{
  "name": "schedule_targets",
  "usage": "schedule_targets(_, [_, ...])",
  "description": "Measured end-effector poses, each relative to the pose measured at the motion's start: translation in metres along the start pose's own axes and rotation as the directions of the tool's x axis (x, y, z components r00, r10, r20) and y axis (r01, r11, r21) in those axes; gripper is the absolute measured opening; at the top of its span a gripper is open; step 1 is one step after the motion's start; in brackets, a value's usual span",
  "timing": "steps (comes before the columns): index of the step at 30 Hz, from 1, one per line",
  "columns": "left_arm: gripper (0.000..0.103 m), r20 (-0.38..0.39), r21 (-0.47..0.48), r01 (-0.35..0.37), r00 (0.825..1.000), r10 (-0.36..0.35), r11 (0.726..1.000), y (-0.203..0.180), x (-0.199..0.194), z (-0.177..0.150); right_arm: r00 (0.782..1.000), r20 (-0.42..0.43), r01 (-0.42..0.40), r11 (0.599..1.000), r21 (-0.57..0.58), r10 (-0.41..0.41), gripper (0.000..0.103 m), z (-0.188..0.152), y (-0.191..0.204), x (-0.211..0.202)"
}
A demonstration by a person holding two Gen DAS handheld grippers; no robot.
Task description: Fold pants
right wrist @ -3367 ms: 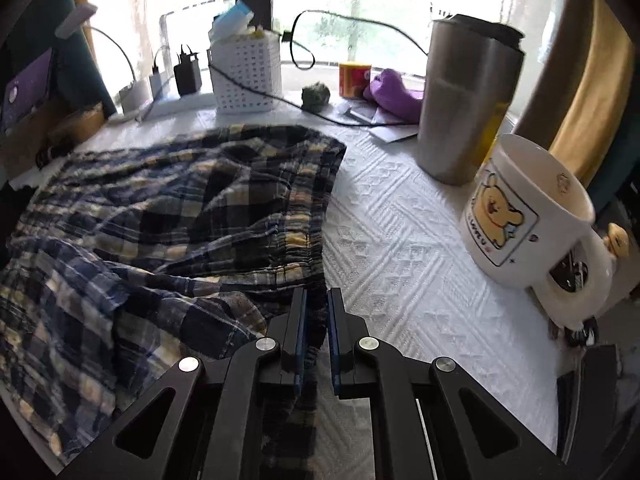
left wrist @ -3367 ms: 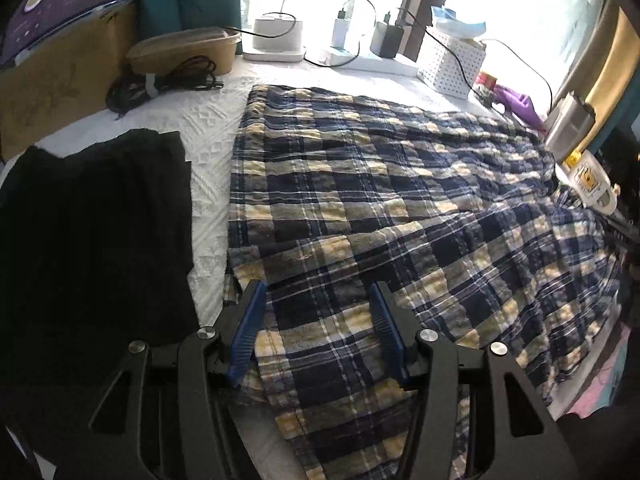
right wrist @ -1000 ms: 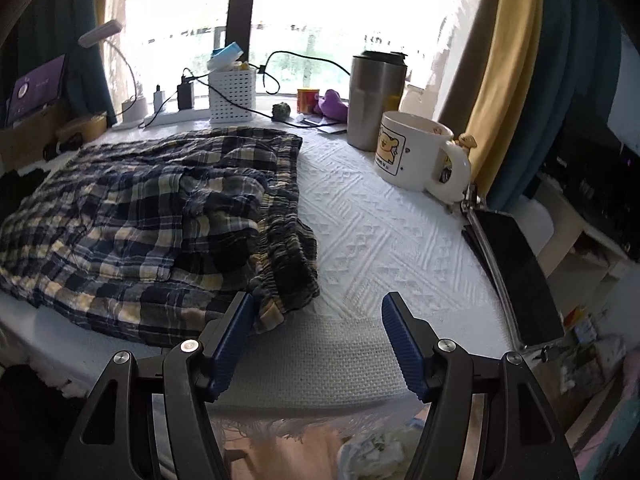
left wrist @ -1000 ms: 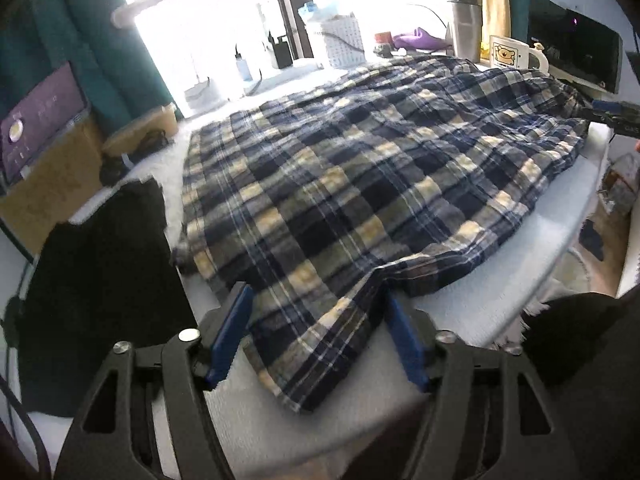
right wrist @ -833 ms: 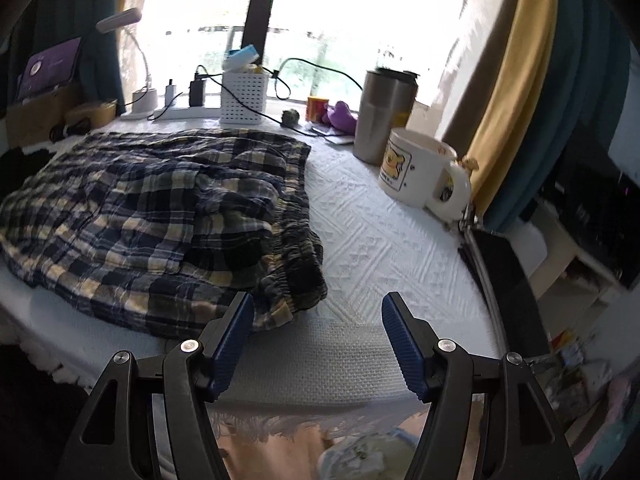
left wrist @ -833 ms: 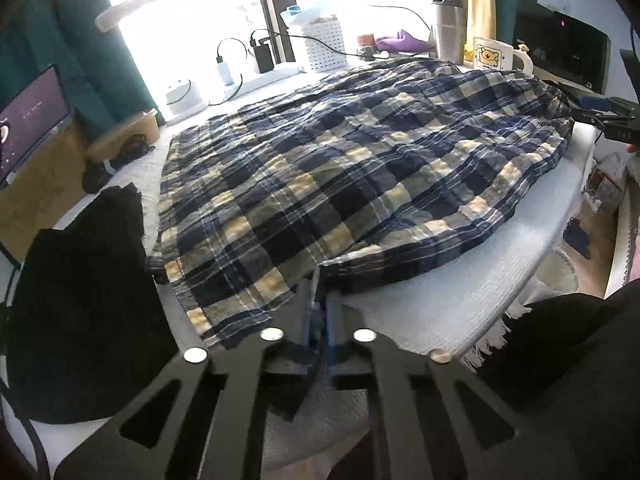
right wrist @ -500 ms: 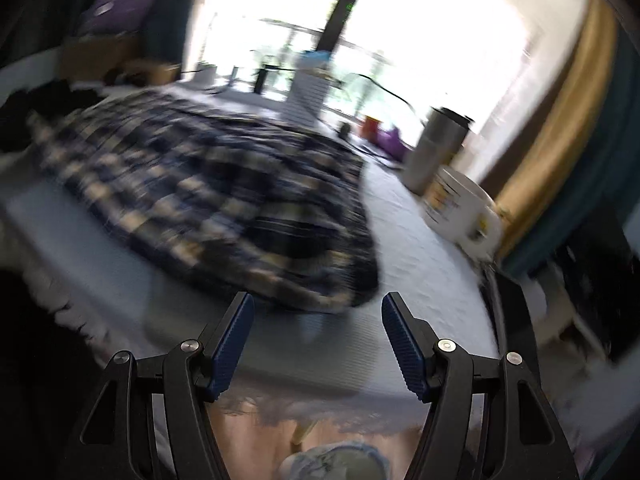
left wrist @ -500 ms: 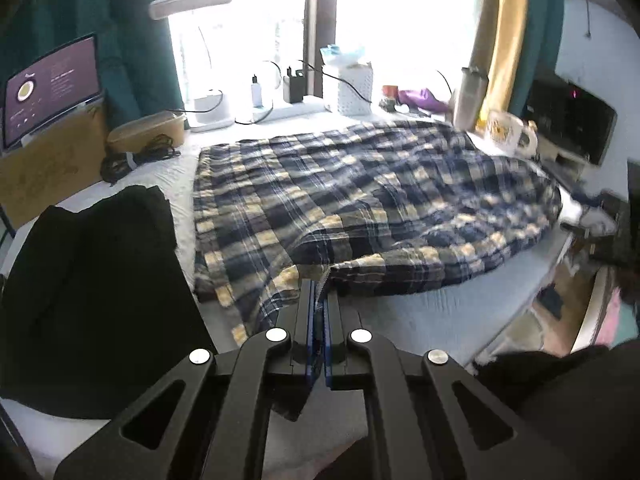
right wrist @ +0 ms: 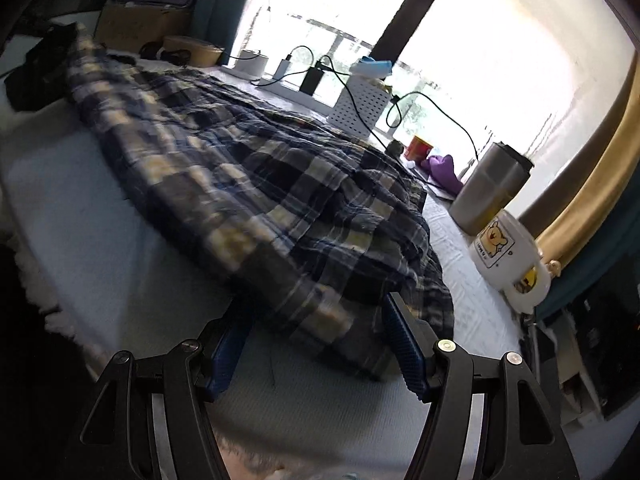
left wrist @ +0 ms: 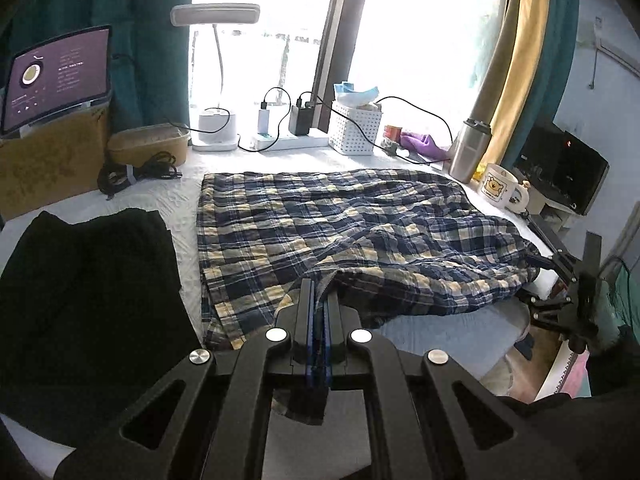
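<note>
Your left tongs point(left wrist: 319, 300) clamped on near hem of plaid pants point(left wrist: 352, 232), lifting that edge off white-covered desk point(left wrist: 440, 332). Pants spread flat, long axis running left to right across desk. Your right tongs point(right wrist: 316, 344) apart, straddling waistband corner, pads not pressing yet. Right hand nearer that end: close there next, likely
</note>
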State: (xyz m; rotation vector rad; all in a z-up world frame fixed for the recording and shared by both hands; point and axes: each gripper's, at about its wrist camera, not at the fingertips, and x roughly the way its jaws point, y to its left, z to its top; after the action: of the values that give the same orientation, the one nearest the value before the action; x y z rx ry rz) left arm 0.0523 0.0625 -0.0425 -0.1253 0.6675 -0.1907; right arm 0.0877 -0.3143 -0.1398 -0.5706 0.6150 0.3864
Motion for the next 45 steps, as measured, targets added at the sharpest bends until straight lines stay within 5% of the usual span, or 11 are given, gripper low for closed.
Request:
schedule_targets(3, [0.002,-0.012,0.003,-0.014,1.000,0.014,1.000,0.003,0.006,-0.004,1.000,-0.012,-0.005,0.998,0.070,0.006,0.067,0.003,-0.012,0.012])
schedule_targets(5, [0.002,-0.034,0.005,-0.008,0.999,0.009,1.000,0.006,0.014,-0.010,0.999,-0.026,-0.022,0.995,0.098,0.025,0.031,0.003,-0.015,0.016])
schedule_targets(15, [0.006,-0.125,0.061,-0.019,0.992,0.027,0.998,0.009,0.047,-0.039,0.989,-0.001,-0.142,0.935,0.324,0.151,0.023,0.005,-0.038,0.022])
schedule_targets(16, [0.010,-0.128,0.079,-0.023,0.991,0.033,0.997,0.007,0.048,-0.040,0.988,-0.001,-0.147,0.930,0.336,0.156,0.023,0.005,-0.039,0.023])
schedule_targets(18, [0.046,-0.126,0.128,-0.025,0.991,0.041,0.991,0.000,0.048,-0.044,0.988,-0.002,-0.147,0.929,0.340,0.157,0.023,0.005,-0.038,0.023])
schedule_targets(20, [0.063,-0.118,0.177,-0.036,0.991,0.058,0.984,-0.007,0.049,-0.047,0.987,0.003,-0.150,0.925,0.350,0.159,0.023,0.006,-0.039,0.022])
schedule_targets(25, [0.063,-0.122,0.343,-0.098,0.981,0.148,0.934,-0.027,0.059,-0.058,0.984,0.021,-0.167,0.889,0.426,0.175,0.023,0.010,-0.054,0.023])
schedule_targets(34, [0.063,-0.083,0.455,-0.136,0.978,0.193,0.880,-0.033,0.057,-0.063,0.979,0.065,-0.200,0.852,0.484,0.193,0.013,0.029,-0.076,0.014])
schedule_targets(42, [0.068,-0.083,0.418,-0.112,0.983,0.161,0.902,-0.025,0.059,-0.061,0.972,0.066,-0.227,0.822,0.522,0.227,0.012,0.050,-0.103,0.014])
schedule_targets(43, [0.066,-0.082,0.403,-0.114,0.984,0.160,0.908,-0.024,0.059,-0.060,0.973,0.058,-0.222,0.830,0.511,0.225,0.012,0.051,-0.101,0.013])
schedule_targets(45, [0.035,-0.067,0.403,-0.128,0.984,0.168,0.906,-0.027,0.059,-0.062,0.974,0.040,-0.214,0.845,0.491,0.223,0.012,0.051,-0.096,0.013])
